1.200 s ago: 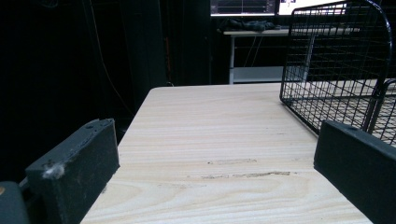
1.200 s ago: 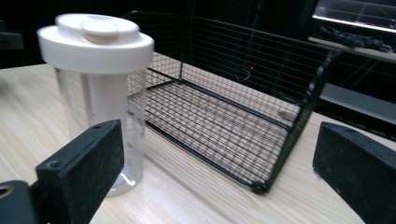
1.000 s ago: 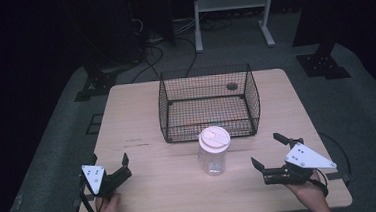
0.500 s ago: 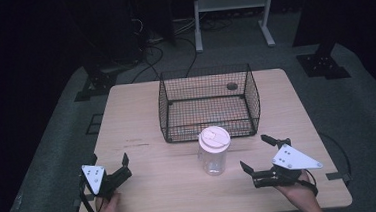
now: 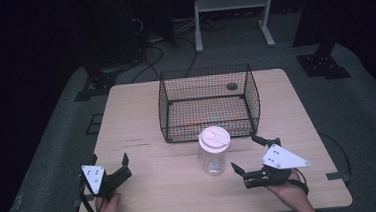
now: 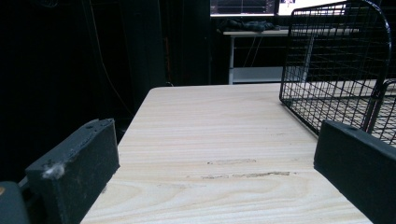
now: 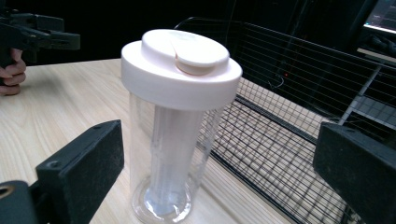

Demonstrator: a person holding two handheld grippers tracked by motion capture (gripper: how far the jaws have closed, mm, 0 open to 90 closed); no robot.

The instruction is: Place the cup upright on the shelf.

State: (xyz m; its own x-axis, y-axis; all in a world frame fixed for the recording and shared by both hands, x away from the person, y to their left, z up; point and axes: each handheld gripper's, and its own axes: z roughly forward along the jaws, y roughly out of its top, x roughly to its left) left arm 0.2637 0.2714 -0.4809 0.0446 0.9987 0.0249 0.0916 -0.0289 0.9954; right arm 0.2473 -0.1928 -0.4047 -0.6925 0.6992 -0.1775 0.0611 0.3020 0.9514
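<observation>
A: Start at the left. What is the left gripper (image 5: 111, 167) doing?

B: It sits low over the near left corner of the table (image 5: 142, 119), held in the person's left hand (image 5: 108, 209). Its jaws stand wide apart with nothing between them; in the left gripper view there is only bare wood between the two black pads, and the wire basket (image 6: 343, 70) rises beyond them at the right.

A: And the middle of the table?

B: A clear bottle (image 5: 213, 151) stands upright on the wood, capped with a pale pink lid (image 5: 214, 138) that has a flip tab on top. It is just in front of the basket's (image 5: 208, 102) near wall, close to it; I cannot tell whether they touch. The basket itself sits towards the far side of the table, roughly central.

A: Then the right side?

B: The right gripper (image 5: 253, 155) is near the bottom right of the table, held by the right hand (image 5: 289, 191), and points left towards the bottom part of the bottle. Its jaws are spread wide and grip nothing.

A: How close is it to the bottle?

B: Near, but apart. In the right gripper view the bottle (image 7: 175, 140) stands between the two black jaws, a little farther out, neither jaw touching it, with the basket (image 7: 289, 140) behind it to the right. The left gripper (image 7: 35, 30) shows far off at the top left
</observation>
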